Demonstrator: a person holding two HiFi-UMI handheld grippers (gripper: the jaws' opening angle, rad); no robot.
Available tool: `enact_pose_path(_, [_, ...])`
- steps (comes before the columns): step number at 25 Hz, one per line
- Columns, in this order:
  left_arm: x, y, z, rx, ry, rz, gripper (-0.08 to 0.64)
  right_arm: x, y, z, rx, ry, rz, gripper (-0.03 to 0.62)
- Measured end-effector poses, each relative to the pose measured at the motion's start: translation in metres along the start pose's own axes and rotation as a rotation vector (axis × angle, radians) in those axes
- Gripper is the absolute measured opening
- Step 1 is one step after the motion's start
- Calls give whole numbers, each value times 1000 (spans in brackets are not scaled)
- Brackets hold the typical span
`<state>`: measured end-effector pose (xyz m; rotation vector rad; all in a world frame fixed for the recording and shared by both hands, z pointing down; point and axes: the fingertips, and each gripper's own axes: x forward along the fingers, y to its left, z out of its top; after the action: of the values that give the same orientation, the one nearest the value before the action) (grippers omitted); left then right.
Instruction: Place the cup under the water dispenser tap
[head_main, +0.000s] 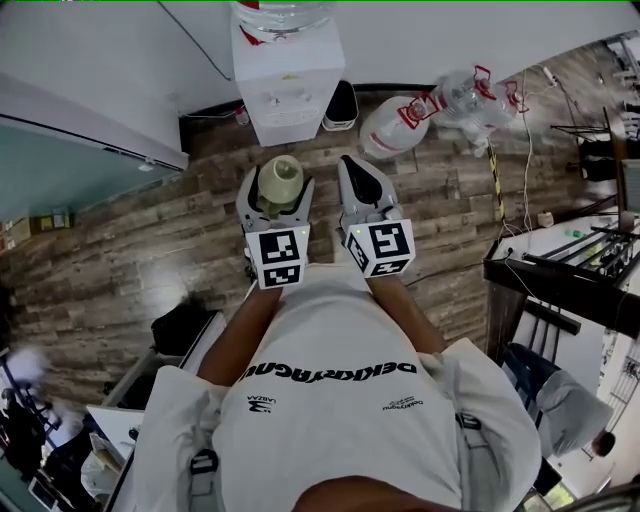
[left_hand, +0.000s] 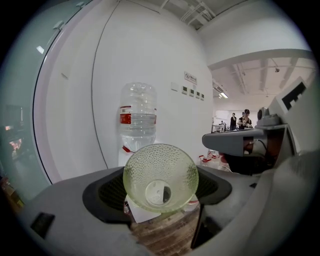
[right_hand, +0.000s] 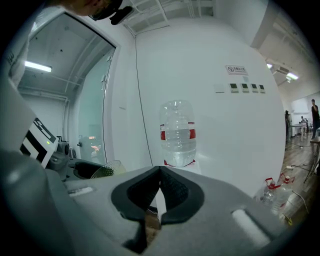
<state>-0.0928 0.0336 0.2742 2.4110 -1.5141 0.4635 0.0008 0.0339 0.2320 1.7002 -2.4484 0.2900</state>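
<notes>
My left gripper (head_main: 277, 192) is shut on a pale green dimpled glass cup (head_main: 281, 180), held with its mouth toward the camera in the left gripper view, cup (left_hand: 160, 177). The white water dispenser (head_main: 285, 85) stands ahead against the wall, a clear bottle with a red label (left_hand: 137, 117) on top of it. The dispenser taps are hard to make out. My right gripper (head_main: 363, 187) is beside the left one, shut, with nothing between its jaws. In the right gripper view the bottle (right_hand: 177, 134) is straight ahead and the cup (right_hand: 104, 171) shows at the left.
Spare water bottles (head_main: 395, 125) lie on the wooden floor right of the dispenser. A glass partition (head_main: 60, 170) is at the left. A black desk with cables (head_main: 560, 265) stands at the right. People stand far off in the room (left_hand: 239, 120).
</notes>
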Motion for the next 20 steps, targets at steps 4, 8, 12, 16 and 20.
enact_pose_path(4, [11,14,0,-1,7,-16,379,18,3,0,-3,12,-13,-2])
enact_pose_path(8, [26,24,-2,-6,21,-17,378,36,1,-2,3,26,-10,-2])
enact_pose_path(12, [43,25,-4,-9,40,-12,379,53,-10,-7,10,39,2,-2])
enact_pose_path(16, [63,22,-10,-15,63,-1,378,70,-25,-16,23,61,20,-2])
enact_pose_path(20, [89,19,-15,-23,89,9,379,92,-45,-24,32,83,35,-2])
